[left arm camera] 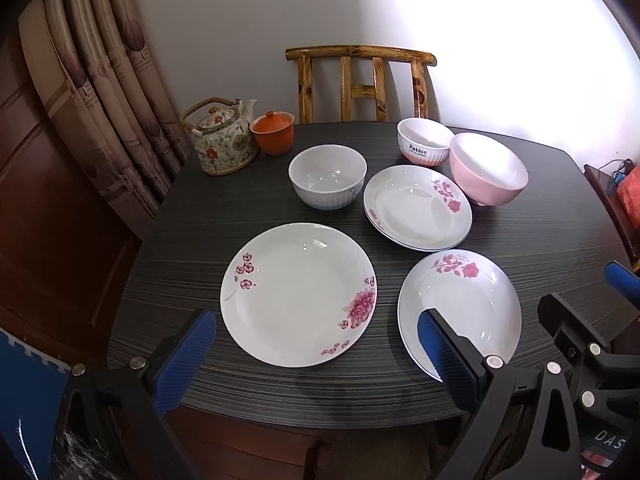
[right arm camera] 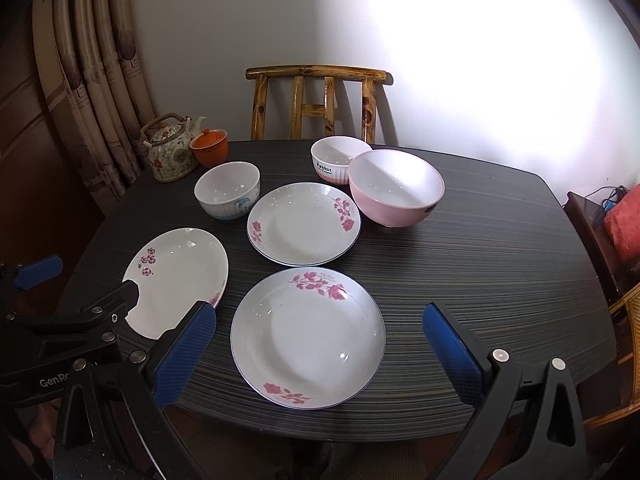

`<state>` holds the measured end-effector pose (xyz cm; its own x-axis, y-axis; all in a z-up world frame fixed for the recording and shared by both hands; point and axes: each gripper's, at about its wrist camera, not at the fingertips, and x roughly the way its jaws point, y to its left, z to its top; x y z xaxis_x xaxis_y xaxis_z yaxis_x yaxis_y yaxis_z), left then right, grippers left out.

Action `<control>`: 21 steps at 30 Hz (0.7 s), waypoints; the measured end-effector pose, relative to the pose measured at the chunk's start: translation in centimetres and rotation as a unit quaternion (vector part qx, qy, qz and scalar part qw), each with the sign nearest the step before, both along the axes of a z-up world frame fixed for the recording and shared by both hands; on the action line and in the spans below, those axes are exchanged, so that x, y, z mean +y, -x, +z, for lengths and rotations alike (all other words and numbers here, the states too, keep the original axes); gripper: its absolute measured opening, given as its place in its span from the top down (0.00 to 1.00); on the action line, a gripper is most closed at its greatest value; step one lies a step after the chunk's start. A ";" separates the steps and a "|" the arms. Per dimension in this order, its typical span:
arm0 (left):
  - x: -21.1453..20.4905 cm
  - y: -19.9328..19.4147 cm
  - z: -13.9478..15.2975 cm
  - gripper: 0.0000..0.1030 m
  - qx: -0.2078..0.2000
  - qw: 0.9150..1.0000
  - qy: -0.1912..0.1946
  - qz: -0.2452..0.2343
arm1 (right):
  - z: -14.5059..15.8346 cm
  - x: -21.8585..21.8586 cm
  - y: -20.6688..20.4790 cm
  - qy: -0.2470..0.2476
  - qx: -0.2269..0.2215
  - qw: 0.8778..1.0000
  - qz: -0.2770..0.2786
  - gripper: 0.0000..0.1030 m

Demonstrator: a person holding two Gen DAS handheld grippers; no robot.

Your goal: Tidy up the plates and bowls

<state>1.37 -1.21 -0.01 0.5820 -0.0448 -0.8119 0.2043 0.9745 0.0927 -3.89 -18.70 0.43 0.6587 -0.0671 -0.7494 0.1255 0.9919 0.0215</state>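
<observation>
The right gripper [right arm camera: 320, 356] hangs over the near edge of the dark tabletop [right arm camera: 500, 248], jaws spread wide, nothing between them. Directly ahead lies a rose-patterned plate [right arm camera: 308, 336]; beyond it a second rose plate [right arm camera: 304, 224]. Ahead to the left sits a blossom plate [right arm camera: 180, 276], partly hidden by the left gripper [right arm camera: 80, 292]. Farther ahead to the right stands a pink bowl [right arm camera: 396, 188].

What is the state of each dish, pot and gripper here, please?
large plate: flat, empty, not stacked
near rose plate: flat, empty
far rose plate: flat, empty
pink bowl: upright, empty
Rabbit bowl: upright, empty
white bowl: upright, empty
teapot: lid on
orange cup: lid on
left gripper: jaws open
right gripper: jaws open
</observation>
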 end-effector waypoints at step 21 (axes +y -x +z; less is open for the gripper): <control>0.6 -0.3 0.4 0.00 -0.010 1.000 0.009 0.012 | -0.1 0.7 -0.4 0.000 0.000 1.000 0.010 0.00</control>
<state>1.64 -0.59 0.43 0.5991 -0.0446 -0.7994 0.1785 0.9808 0.0790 -3.52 -17.98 0.28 0.6592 -0.0533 -0.7501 0.1048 0.9943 0.0214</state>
